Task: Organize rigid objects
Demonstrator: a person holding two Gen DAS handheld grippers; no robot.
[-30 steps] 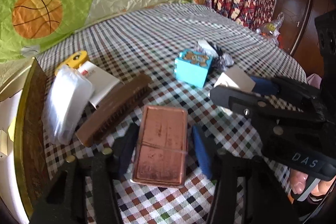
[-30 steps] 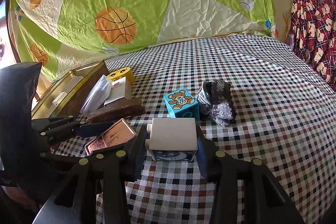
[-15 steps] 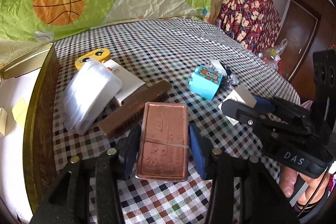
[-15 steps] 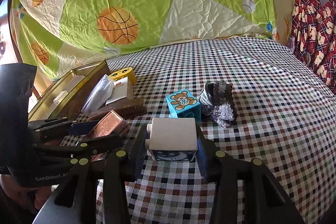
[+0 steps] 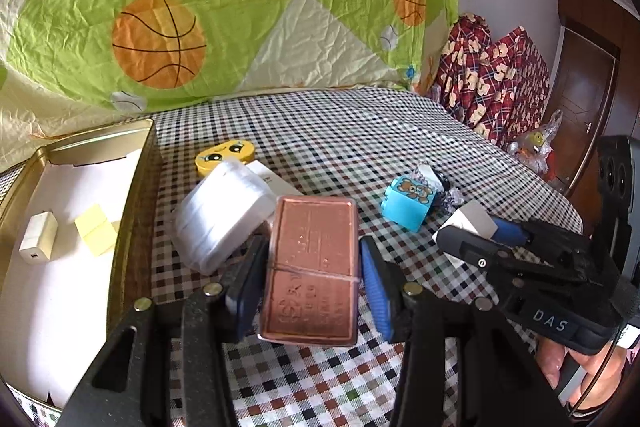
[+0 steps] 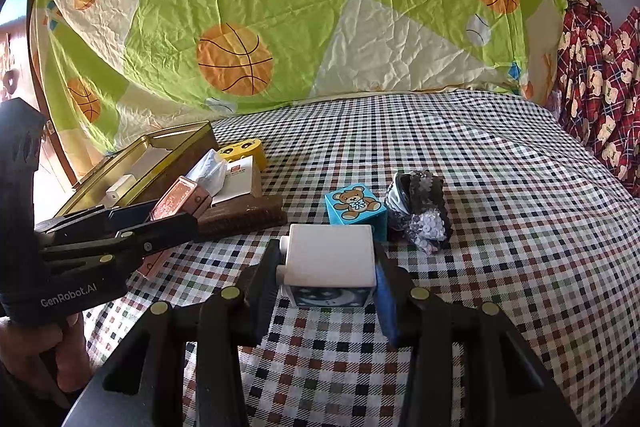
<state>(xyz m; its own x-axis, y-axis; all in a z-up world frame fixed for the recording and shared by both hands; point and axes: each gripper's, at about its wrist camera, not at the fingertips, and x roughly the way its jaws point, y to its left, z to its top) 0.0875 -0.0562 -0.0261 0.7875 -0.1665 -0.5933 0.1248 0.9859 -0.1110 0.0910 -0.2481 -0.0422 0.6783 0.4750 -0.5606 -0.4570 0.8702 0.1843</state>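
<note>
The copper-coloured tin (image 5: 312, 269) is clamped between the blue pads of the left gripper (image 5: 310, 277) and, compared with a second ago, has been lifted off the checked cloth (image 5: 360, 131) and carried toward the gold tray (image 5: 136, 195), which now lies just to the left of the left tongs and fills far more of the left wrist view. A white packet (image 5: 222, 215) is seen just ahead-left of the tongs, a yellow face box (image 5: 226, 155) beyond it. The brown brush (image 6: 242, 217), formerly beside the tin, is now hidden behind it in the left view. The right gripper (image 6: 326, 269) is kept closed on the white block (image 6: 330, 255), unmoved, with the blue bear cube (image 6: 354, 207) just ahead of it and a sequin pouch (image 6: 420, 211) ahead-right.
</note>
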